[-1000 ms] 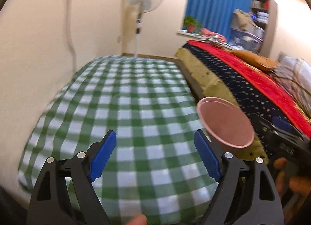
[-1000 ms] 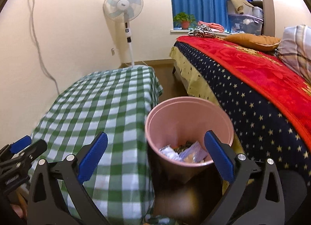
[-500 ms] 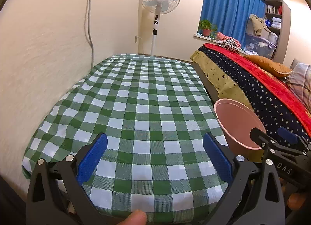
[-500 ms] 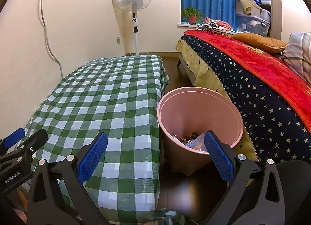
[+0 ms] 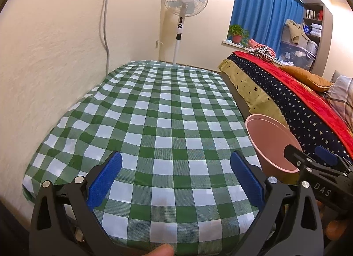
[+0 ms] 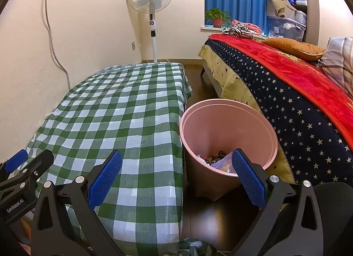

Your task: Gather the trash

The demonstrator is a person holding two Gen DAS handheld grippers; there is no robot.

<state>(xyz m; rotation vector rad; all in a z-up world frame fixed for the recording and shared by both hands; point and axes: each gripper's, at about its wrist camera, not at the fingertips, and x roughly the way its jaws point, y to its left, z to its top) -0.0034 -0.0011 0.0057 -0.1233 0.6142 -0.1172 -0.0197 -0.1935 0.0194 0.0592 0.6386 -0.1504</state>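
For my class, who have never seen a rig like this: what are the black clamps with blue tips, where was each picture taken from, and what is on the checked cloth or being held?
No robot here: a person holds a two-finger gripper in each hand, each with a camera looking along its fingers. One picture is from the left gripper, the other from the right gripper. Both stand open and hold nothing. The green checked cloth has nothing lying on it. Beside it, on the floor, stands a pink bin with some trash inside.
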